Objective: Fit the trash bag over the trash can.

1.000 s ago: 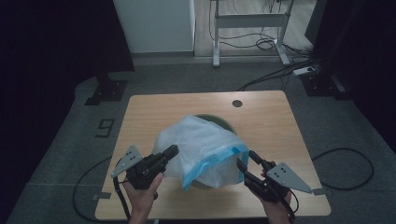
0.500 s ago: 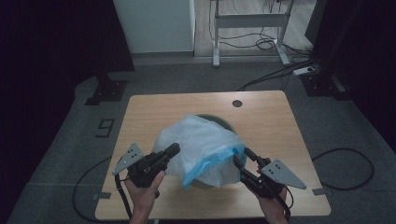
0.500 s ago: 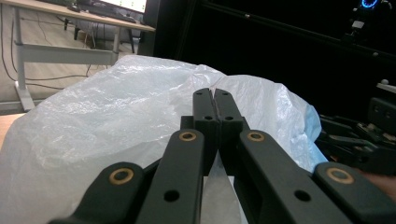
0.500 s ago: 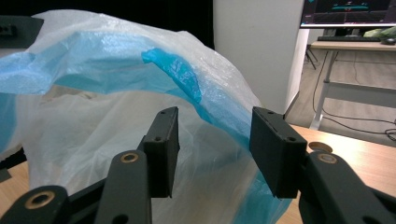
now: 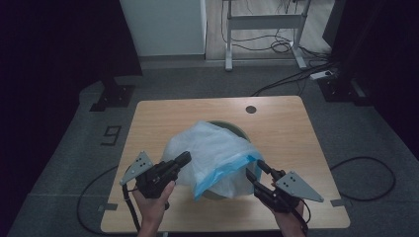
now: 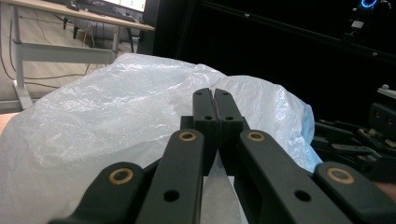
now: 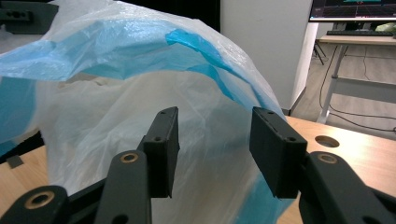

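A white plastic bag [image 5: 217,148] with a blue rim is draped over a green round bin [image 5: 232,127] in the middle of the wooden table [image 5: 296,128]. My left gripper [image 5: 184,157] is at the bag's left side with its jaws shut, pinching the thin film. In the left gripper view the pads [image 6: 215,100] meet, and the bag [image 6: 116,107] bulges behind them. My right gripper [image 5: 256,169] stands open at the bag's blue edge on the right. In the right gripper view its jaws [image 7: 215,144] are apart, with the bag [image 7: 116,93] just beyond them, not pressed.
A round cable hole [image 5: 251,109] sits near the table's far edge. Behind the table are a white panel [image 5: 163,24] and a desk frame [image 5: 262,24]. Cables [image 5: 365,168] lie on the grey floor to the right. Bare wood surrounds the bin.
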`<state>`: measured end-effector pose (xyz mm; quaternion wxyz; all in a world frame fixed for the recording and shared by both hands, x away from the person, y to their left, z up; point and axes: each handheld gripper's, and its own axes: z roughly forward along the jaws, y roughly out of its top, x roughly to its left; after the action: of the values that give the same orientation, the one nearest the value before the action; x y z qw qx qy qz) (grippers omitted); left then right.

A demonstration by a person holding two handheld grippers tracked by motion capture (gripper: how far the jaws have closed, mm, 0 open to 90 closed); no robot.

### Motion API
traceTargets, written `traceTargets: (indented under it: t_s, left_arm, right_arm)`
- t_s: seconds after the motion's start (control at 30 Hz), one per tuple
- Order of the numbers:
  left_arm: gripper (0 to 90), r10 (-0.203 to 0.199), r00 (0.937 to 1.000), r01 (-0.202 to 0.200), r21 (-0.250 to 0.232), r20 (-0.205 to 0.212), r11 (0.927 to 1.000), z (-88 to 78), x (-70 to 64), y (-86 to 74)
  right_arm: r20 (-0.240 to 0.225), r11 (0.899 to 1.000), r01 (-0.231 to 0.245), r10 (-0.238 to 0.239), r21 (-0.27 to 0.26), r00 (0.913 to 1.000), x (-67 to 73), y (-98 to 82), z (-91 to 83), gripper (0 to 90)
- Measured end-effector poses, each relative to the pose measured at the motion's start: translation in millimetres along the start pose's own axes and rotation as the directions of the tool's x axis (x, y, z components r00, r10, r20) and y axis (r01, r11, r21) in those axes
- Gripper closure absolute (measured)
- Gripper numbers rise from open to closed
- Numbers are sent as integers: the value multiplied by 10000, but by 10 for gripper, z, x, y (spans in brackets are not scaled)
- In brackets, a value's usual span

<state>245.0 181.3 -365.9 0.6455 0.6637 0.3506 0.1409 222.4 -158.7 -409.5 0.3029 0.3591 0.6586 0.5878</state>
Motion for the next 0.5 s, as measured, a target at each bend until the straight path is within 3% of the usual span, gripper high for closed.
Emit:
traceTargets:
  t_s: [0.5]
  left_arm:
    - [893,-81,10000,81,-9,-42,10000,-22,31,-13]
  right_arm:
    - [337,9992,388,-387,-29,9987,-92,173,94,502]
